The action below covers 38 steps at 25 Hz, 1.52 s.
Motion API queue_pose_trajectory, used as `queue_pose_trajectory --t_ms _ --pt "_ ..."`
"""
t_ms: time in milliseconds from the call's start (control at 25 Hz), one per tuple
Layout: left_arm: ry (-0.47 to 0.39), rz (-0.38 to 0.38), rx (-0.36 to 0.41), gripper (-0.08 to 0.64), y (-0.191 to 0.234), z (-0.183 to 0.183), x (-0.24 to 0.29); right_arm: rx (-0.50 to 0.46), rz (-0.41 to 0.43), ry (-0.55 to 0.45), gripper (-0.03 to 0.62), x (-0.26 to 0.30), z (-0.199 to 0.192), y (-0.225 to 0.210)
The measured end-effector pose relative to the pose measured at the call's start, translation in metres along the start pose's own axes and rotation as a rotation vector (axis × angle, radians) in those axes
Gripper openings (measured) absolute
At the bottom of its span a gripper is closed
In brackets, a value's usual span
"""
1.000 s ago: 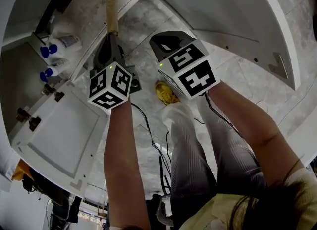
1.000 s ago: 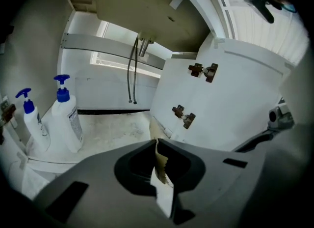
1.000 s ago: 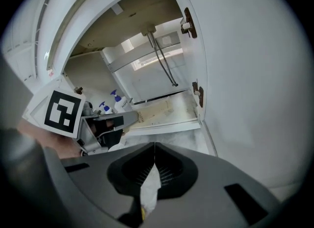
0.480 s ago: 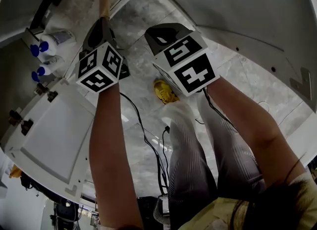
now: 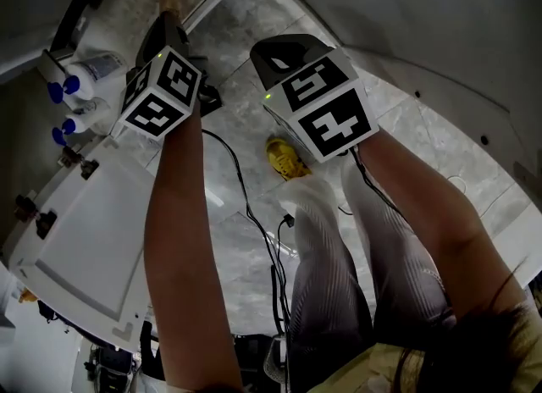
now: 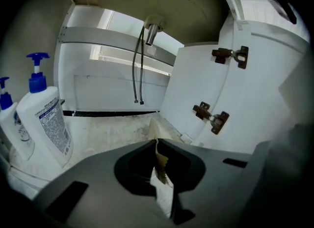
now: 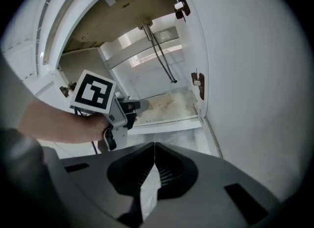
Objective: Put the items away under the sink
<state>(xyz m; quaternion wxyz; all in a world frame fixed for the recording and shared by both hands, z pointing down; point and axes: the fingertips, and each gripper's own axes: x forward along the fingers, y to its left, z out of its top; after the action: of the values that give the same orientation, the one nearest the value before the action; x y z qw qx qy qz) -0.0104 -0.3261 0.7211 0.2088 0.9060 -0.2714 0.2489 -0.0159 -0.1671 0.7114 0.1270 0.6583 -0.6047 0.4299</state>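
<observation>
The left gripper [image 6: 156, 143] is closed on a thin tan item [image 6: 160, 159], clamped edge-on between the jaw faces. Only the left gripper view shows this clamp. In the head view the marker cube covers the jaws, and only a blurred tan strip projects past the gripper. What the item is cannot be determined. Its long axis runs in line with the jaws. Its free end points forward into the open cabinet [image 6: 108, 92] under the sink, low over the stained cabinet floor [image 6: 105, 132].

The left gripper view gives the cabinet interior in detail:
- Two thin hoses [image 6: 139, 65] hang from the top.
- The open door [image 6: 260, 99] stands at the right, with two hinges on it.
- Two white pump bottles [image 6: 43, 124] with blue heads stand close together at the left, well apart from the item.

The right gripper [image 7: 154, 149] has its jaws brought together with nothing between them. It is held outside the cabinet, near the right-hand door. Its view shows the left gripper from the outside, gripped by a hand, with its nose at the cabinet threshold.

Only the head view shows the person's legs, a yellow shoe [image 5: 286, 158] and black cables [image 5: 254, 222] on the marbled floor.
</observation>
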Motion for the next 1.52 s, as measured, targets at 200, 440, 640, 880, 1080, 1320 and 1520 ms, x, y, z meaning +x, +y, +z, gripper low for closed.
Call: queue_pose_trajectory --t_ms 200,440,640,880,1080,1320,1520 --pt "0.002 -0.048 -0.069 0.041 -0.007 0.001 0.015 0.004 0.002 0.008 0.026 0.002 -0.004 -0.002" --pt "0.077 0.004 0.007 0.043 -0.003 -0.011 0.027 0.008 0.020 0.029 0.026 0.007 -0.008 0.004" --pt "0.232 0.142 0.142 0.043 0.020 -0.019 0.036 -0.004 0.026 0.042 0.026 0.007 -0.010 0.005" --pt "0.219 0.226 0.360 0.213 0.021 -0.011 0.039 0.007 0.027 0.037 0.026 0.006 -0.008 0.004" --pt "0.189 0.204 0.357 0.253 0.014 -0.011 0.036 0.004 0.030 0.034 0.026 0.002 -0.008 0.005" --pt "0.205 0.158 0.308 0.128 0.006 -0.016 0.010 0.023 0.016 0.038 0.026 -0.006 -0.007 0.007" --pt "0.224 0.113 0.302 0.058 0.006 -0.017 -0.018 0.024 -0.001 0.037 0.026 -0.014 0.000 0.011"
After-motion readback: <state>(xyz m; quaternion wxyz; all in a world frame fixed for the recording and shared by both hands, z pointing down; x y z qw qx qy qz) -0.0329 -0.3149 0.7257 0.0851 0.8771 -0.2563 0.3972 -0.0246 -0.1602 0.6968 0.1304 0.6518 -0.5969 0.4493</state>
